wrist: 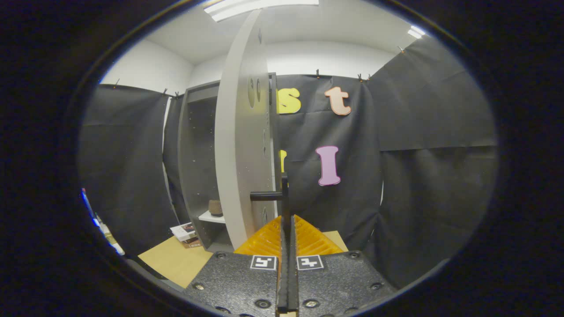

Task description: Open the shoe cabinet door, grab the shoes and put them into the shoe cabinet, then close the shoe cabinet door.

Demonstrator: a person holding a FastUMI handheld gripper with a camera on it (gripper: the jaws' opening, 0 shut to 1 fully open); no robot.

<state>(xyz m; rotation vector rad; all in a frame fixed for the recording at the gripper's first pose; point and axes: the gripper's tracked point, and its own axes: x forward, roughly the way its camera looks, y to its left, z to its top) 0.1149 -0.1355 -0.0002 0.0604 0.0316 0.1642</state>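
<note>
Between tool [287, 220] fingers: door handle [284, 193].

I can read no words or numbers here. The only signs are two small black-and-white square marker tags [263, 262] on the black textured body of my claw [288, 224], one per side; their patterns spell nothing. The cover print on the booklets [185, 232] is too small.

Matt, smooth grey board for the cabinet door [240, 145] — its handle [282, 193] matt black; tongs [287, 220] ribbed.
</note>
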